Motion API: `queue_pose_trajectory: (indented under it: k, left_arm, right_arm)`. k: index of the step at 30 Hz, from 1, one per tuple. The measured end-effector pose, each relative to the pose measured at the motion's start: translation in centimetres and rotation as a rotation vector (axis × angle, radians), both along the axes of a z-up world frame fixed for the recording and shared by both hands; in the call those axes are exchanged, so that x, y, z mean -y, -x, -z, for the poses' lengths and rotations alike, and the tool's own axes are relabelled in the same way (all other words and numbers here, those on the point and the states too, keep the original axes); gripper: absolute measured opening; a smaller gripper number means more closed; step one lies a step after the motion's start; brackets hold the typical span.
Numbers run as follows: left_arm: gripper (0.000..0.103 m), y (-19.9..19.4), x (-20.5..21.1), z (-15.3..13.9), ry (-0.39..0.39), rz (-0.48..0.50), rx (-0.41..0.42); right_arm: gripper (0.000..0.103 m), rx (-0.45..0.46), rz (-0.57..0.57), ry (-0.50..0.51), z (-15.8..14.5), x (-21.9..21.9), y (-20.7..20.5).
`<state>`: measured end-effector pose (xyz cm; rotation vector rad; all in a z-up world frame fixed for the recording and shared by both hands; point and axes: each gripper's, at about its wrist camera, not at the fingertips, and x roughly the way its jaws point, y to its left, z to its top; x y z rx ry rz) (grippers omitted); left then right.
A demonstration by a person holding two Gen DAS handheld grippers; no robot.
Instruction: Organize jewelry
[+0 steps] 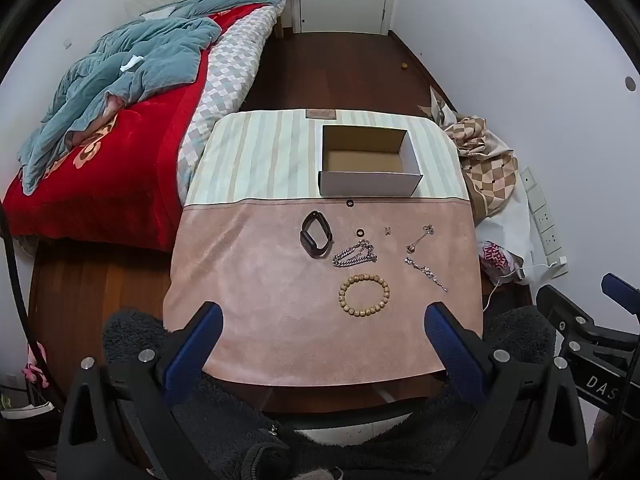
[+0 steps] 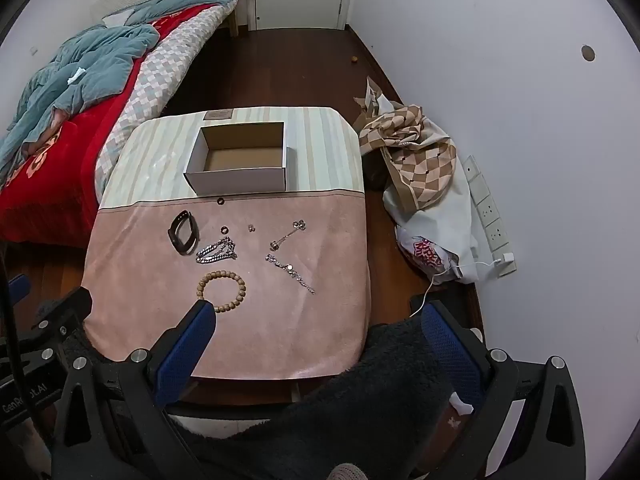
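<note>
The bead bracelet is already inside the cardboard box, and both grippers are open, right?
Not quite. The box is empty; the bead bracelet lies on the pink cloth, as the left wrist view shows. Both hand-held grippers, left and right, are open.

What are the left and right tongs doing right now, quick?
Left tongs: open, holding nothing.
Right tongs: open, holding nothing.

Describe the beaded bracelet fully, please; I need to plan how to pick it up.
The beaded bracelet is a closed ring of round, tan, wood-like beads lying flat on the pink cloth, nearest the camera of all the jewelry. It sits just in front of the silver chain without touching it. Nothing holds it; in the right wrist view one blue jaw overlaps its near edge, contact unclear.
</note>
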<state>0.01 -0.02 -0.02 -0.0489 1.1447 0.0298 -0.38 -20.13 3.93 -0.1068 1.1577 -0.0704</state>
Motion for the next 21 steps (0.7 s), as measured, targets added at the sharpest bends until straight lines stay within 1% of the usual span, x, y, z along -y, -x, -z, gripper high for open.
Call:
queue_pose_trajectory:
  k: [7, 8, 11, 21]
  left_arm:
    - [0.103, -0.10, -0.06, 0.23, 0.003, 0.001, 0.000]
    - [0.103, 0.03, 0.36, -0.21, -0.003, 0.002, 0.001]
    - [0.103, -0.08, 0.51, -0.23, -0.002, 0.002, -0.002]
    - [0.103, -0.22, -0.07, -0.75, -0.006, 0.003, 0.014]
  right_arm:
    - [0.103, 0.001, 0.000, 0.005, 0.06, 0.01, 0.02]
    - [0.103, 0.001, 0.000, 0.004, 0.07, 0.02, 0.03]
    - [0.103, -0.002, -0.002, 0.005, 0.05, 0.02, 0.04]
    - [0.103, -0.002, -0.002, 0.005, -0.01, 0.03, 0.05]
